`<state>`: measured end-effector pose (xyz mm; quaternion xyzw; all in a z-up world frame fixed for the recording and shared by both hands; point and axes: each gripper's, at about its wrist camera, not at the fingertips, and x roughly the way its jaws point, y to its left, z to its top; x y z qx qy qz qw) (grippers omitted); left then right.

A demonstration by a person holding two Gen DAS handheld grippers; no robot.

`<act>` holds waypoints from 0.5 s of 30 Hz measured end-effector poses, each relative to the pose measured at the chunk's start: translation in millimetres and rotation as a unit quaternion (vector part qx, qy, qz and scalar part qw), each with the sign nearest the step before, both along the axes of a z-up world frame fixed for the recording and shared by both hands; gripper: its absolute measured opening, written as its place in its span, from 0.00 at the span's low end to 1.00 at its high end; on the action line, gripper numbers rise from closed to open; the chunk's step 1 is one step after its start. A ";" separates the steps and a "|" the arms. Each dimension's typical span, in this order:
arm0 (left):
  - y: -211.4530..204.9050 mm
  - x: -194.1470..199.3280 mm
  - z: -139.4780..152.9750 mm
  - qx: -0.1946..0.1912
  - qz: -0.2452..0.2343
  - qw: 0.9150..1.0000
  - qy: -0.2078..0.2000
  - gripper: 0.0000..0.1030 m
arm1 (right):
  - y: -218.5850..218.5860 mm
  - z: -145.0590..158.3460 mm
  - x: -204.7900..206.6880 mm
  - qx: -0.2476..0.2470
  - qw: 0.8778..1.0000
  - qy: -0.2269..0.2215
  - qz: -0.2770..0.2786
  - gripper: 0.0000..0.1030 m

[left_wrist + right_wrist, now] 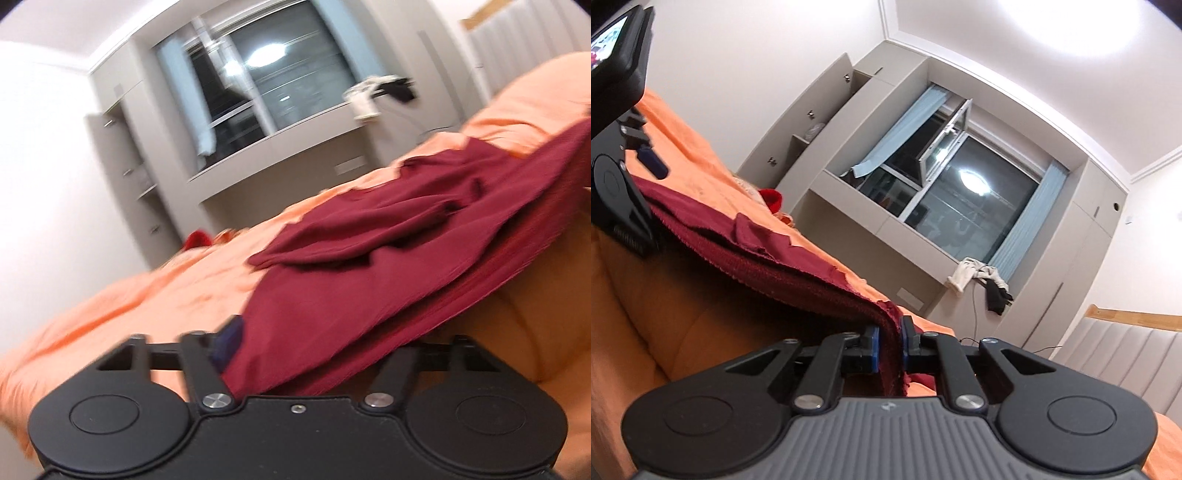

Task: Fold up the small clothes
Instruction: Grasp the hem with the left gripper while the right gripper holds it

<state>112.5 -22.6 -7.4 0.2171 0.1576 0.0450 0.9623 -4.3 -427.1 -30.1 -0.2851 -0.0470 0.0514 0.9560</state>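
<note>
A dark red garment (369, 266) lies on an orange bed cover (129, 295), its near edge lifted off the bed. My left gripper (236, 350) is shut on one end of that edge; the cloth drapes over its blue pads and hides the right finger. In the right wrist view the garment (768, 254) stretches from the left gripper (631, 206) at far left down to my right gripper (890, 347), whose blue pads (873, 347) are shut on its ribbed hem.
The orange bed cover (646, 314) fills the lower left. A small bright red item (772, 199) lies at the bed's far end. Grey built-in cupboards and a window (960, 199) stand behind. Socks (982, 277) hang on the sill. A padded headboard (1126, 347) is at right.
</note>
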 end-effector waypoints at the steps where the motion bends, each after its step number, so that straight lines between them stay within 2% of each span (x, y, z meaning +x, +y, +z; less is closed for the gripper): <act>1: 4.0 1.8 1.3 -0.006 0.011 1.000 0.004 0.26 | 0.1 -0.2 -2.1 0.000 1.000 -0.002 -0.004 0.11; 2: 8.7 3.8 3.2 -0.016 0.019 1.000 0.009 0.09 | -0.6 -0.6 -3.0 -0.001 1.000 -0.002 -0.007 0.11; 4: 16.8 2.7 8.1 -0.040 0.027 0.999 0.002 0.06 | -0.2 -2.7 -4.5 -0.007 1.000 -0.002 -0.010 0.11; 8: 18.6 -17.4 21.1 -0.060 0.016 0.997 -0.047 0.04 | 2.2 -7.9 -12.7 -0.027 0.999 -0.012 -0.017 0.08; 12: 15.5 -47.7 35.5 -0.084 -0.006 0.993 -0.084 0.04 | -6.9 -1.4 -30.5 0.004 0.999 -0.030 -0.030 0.07; 15: 12.4 -75.7 47.0 -0.085 -0.024 0.991 -0.103 0.04 | -15.1 5.5 -51.6 0.030 0.998 -0.042 -0.032 0.07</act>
